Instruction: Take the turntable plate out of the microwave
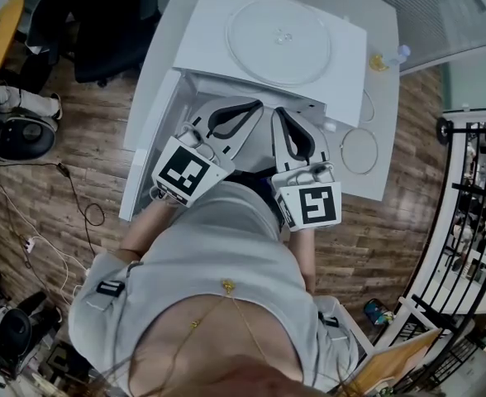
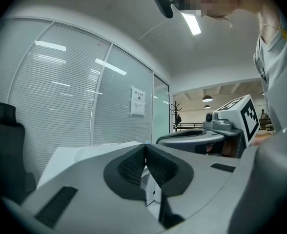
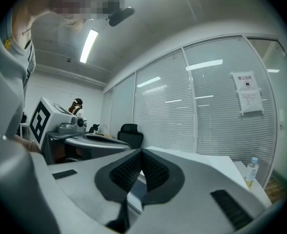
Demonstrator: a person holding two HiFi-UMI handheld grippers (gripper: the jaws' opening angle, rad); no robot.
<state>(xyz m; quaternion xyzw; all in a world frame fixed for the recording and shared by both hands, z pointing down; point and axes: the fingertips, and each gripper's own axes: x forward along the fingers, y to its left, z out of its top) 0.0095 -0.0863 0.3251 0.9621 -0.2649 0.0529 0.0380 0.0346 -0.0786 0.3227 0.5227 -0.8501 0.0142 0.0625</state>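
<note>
On the table [image 1: 381, 114] the turntable plate [image 1: 278, 40] already lies atop the microwave [image 1: 206, 52], so I hold my left gripper [image 2: 144, 149] and right gripper [image 3: 141, 154] clear, jaws shut, empty

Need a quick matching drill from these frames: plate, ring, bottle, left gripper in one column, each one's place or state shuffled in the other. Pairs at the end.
Things:
A. turntable plate
B. thin ring
C. small bottle
D. left gripper

Place or state:
1. jaws shut, nothing between them
2. by the far right edge of the table
3. lying flat on top of the microwave
4. flat on the table, right of the microwave

Pairs: A-3, B-4, C-2, D-1
</note>
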